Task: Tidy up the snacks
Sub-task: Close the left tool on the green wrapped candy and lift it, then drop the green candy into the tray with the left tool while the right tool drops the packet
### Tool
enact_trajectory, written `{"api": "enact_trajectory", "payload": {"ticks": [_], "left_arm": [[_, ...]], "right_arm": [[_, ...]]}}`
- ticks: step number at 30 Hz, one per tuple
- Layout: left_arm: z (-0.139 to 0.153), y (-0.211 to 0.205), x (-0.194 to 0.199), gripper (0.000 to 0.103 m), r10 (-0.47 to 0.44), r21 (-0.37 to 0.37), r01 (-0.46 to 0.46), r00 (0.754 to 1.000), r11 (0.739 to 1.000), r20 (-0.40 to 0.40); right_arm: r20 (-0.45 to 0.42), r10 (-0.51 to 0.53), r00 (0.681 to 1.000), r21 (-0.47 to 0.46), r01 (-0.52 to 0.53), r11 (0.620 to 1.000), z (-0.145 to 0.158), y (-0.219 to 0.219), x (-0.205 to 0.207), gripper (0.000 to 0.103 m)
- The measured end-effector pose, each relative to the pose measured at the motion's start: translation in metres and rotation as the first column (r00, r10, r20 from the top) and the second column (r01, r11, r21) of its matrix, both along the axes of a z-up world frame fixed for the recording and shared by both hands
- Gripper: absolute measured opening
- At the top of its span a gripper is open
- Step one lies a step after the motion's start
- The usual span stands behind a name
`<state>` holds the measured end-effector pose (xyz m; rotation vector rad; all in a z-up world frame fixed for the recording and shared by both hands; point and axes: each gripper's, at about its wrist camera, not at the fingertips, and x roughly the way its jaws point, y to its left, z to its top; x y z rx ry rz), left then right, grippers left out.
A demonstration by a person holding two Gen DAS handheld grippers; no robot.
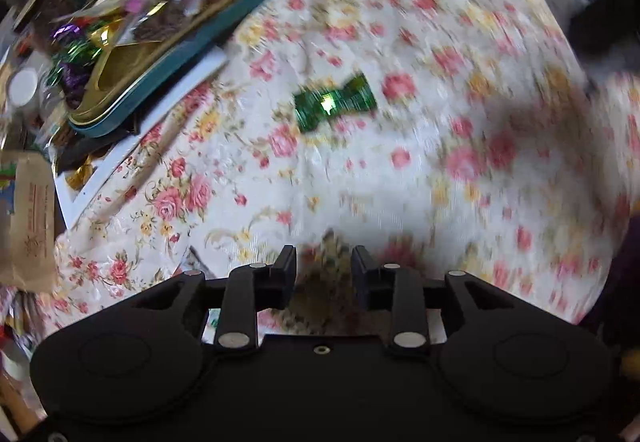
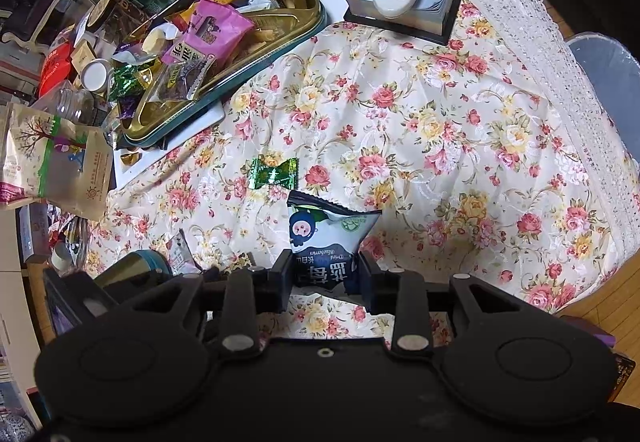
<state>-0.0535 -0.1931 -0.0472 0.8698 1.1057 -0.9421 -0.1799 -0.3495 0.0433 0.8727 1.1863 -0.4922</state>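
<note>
Snacks lie apart: one green foil-wrapped candy [image 2: 273,173] alone on the flowered white tablecloth [image 2: 440,130]; one blue-and-white snack packet [image 2: 326,238] pinched by the right gripper [image 2: 323,274]; left gripper [image 1: 323,274] spread, holding nothing; one gold-lined teal tin tray [image 2: 224,82] full of wrappers.

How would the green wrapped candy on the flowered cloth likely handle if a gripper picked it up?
The green candy probably weighs little. Its glossy foil may slip between pads, and the twisted ends look floppy, so pinching the middle seems safer. Lying flat on the cloth, it seems unlikely to roll.
</note>
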Motion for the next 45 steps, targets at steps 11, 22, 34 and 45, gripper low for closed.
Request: {"api": "enact_trajectory", "payload": {"ticks": [11, 22, 34, 45], "left_arm": [[-0.006, -0.064, 0.042, 0.042, 0.428, -0.064, -0.442, 0.889, 0.895, -0.164], [-0.023, -0.102, 0.033, 0.046, 0.366, -0.054, -0.369, 0.929, 0.928, -0.053], [-0.034, -0.102, 0.032, 0.033, 0.381, -0.058, -0.389, 0.918, 0.92, -0.108], [-0.014, -0.072, 0.051, 0.025, 0.435, -0.053, -0.447, 0.887, 0.893, -0.156]], "right_arm": [[0.03, -0.059, 0.998, 0.008, 0.058, 0.998, 0.007, -0.016, -0.011, 0.036], [0.043, -0.081, 0.996, 0.032, 0.08, 0.996, 0.007, -0.029, -0.022, 0.036], [0.042, -0.082, 0.996, 0.037, 0.081, 0.996, 0.007, -0.03, -0.021, 0.036], [0.043, -0.081, 0.996, 0.019, 0.081, 0.997, 0.009, -0.027, -0.02, 0.036]]}}
